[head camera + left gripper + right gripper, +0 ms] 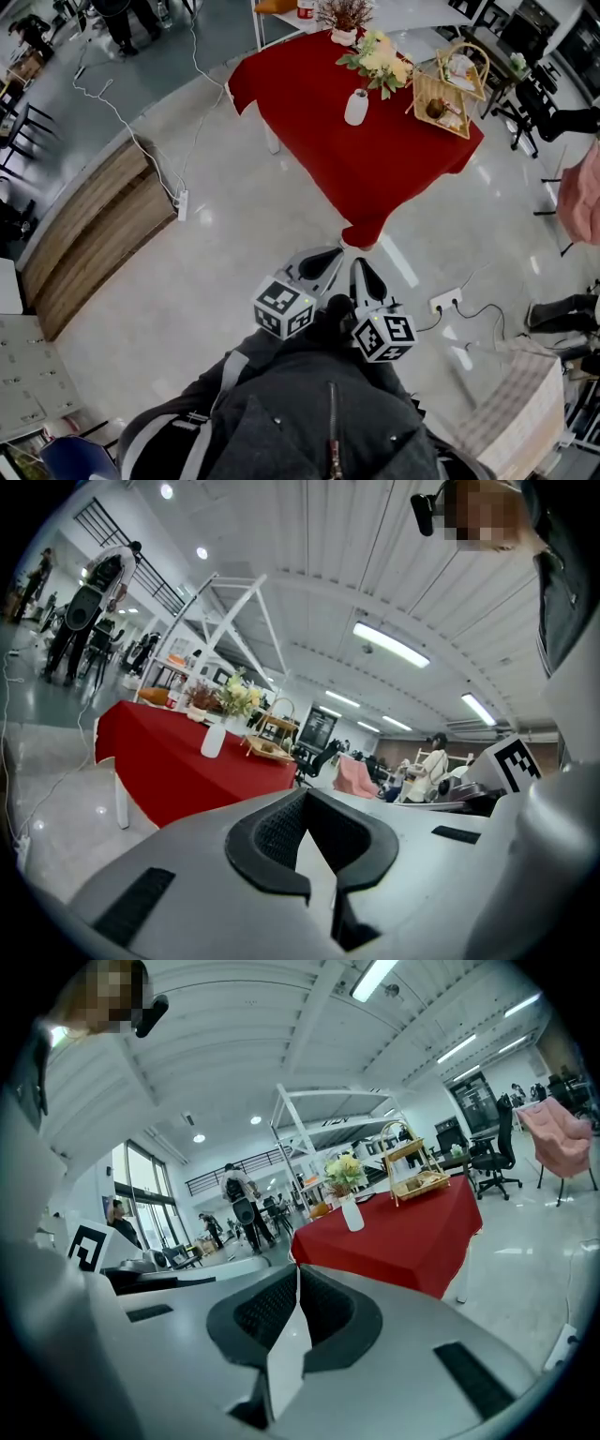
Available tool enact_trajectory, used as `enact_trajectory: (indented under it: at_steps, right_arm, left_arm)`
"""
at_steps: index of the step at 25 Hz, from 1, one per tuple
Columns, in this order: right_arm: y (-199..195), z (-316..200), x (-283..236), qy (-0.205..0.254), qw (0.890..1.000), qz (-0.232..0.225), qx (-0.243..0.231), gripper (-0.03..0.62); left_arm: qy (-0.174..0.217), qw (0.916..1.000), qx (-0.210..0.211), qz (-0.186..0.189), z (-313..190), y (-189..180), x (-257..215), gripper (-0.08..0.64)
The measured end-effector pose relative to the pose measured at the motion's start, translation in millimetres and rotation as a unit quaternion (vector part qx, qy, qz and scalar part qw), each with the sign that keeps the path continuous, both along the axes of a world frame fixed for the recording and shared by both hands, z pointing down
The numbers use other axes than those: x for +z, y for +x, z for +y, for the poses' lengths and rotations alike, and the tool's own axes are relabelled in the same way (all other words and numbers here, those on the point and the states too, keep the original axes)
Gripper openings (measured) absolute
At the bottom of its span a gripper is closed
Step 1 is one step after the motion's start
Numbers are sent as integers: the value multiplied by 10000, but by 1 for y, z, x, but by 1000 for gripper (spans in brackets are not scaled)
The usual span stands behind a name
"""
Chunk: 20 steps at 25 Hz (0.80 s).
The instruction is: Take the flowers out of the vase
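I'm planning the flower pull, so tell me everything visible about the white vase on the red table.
The white vase is small, smooth and bottle-shaped, its rounded body narrowing to a short neck; ceramic or matte glass, I cannot tell. It stands upright on the red tablecloth, left of the gold tiered stand in the head view. Pale yellow and white flowers with green leaves rise from its mouth. Nothing else touches it.
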State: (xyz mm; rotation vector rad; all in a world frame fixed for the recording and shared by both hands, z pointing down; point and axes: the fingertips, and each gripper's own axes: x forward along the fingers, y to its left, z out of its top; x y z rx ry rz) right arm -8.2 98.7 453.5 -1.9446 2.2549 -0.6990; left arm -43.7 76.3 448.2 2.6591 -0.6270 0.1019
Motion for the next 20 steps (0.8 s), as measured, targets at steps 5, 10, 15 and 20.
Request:
enact_trajectory:
  at_steps: [5, 10, 15, 20]
  right_arm:
    - [-5, -4, 0, -68, 9999, 32, -77, 15]
    - [-6, -10, 1, -92, 9998, 38, -152, 15]
    - [-3, -17, 4, -157, 9997, 31, -182, 15]
    - [6, -34, 4, -144, 9996, 60, -223, 15]
  left_arm:
    - [-77, 9999, -64, 40, -4, -4, 1, 8]
    - [-87, 9998, -151, 56, -11, -6, 1, 8]
    - [-137, 9996, -227, 47, -19, -6, 4, 8]
    - [-138, 9996, -239, 40, -34, 4, 5, 8]
